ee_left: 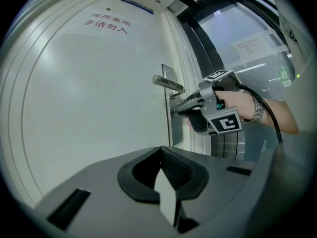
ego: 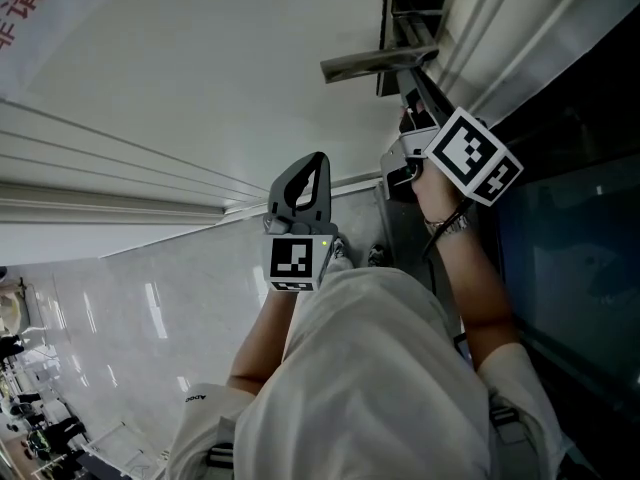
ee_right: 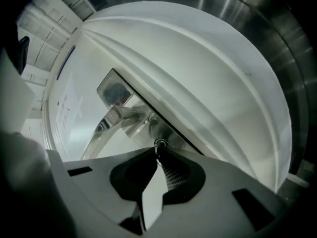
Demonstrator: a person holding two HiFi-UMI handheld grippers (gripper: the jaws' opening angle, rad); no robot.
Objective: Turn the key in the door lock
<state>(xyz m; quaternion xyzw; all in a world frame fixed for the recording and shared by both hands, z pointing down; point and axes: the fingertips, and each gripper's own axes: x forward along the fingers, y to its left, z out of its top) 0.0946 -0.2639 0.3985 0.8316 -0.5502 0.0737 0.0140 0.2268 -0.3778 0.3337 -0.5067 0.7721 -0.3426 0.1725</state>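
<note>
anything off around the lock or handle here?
Nothing stands out. The door, lever handle and lock plate look intact and straight. The right gripper is closed at the keyhole, apparently on the key; the left gripper is shut, empty and clear of the door.

**Location: storeroom entrance off a public hall in a commercial or institutional building.**

In the left gripper view, a plain white door carries red Chinese lettering at 11 o'clock that marks a storeroom with restricted entry, with a small blue plate just above it. A metal lever handle on a steel backplate sits at the door's edge, near centre. At 2 o'clock a glass wall bears a taped paper notice. In the head view, polished pale stone floor tiles at 8 o'clock reflect strip lights.
</note>
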